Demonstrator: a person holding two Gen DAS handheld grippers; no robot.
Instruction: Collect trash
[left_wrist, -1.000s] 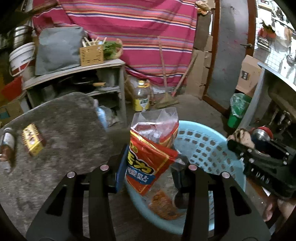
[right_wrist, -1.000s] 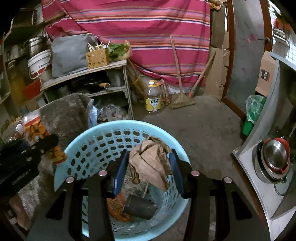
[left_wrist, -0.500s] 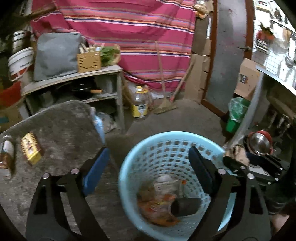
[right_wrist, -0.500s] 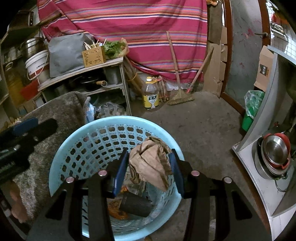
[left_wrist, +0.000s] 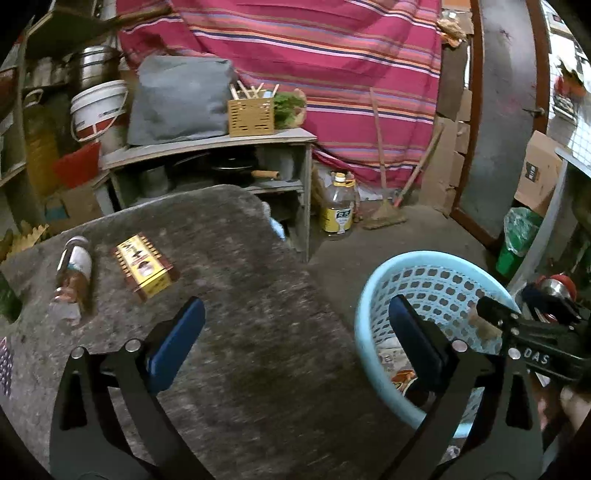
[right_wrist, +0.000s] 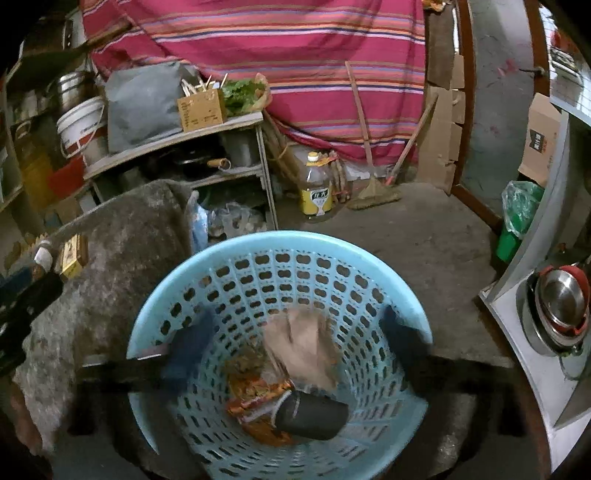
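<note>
A grey felt-covered tabletop fills the left wrist view. Near its left edge lie two pieces of trash. A small glass bottle with a white label lies on its side, long axis running toward the far edge, its dark cap end farthest from the camera. Just beside it, not touching, a flat red-and-yellow cardboard box lies slanted, long axis running from far-left to near-right.

The left gripper has just been opening; its blue-padded fingers stand wide apart with nothing between them, one over the tabletop, the other over the round light-blue perforated plastic basket on the floor by the tabletop's right edge.

Only the right wrist view looks down into the basket: a crumpled brown paper piece, blurred, an orange snack wrapper and a dark cylindrical can lying on its side. The right gripper has also just been opening; its blurred fingers are spread and grip nothing.
</note>
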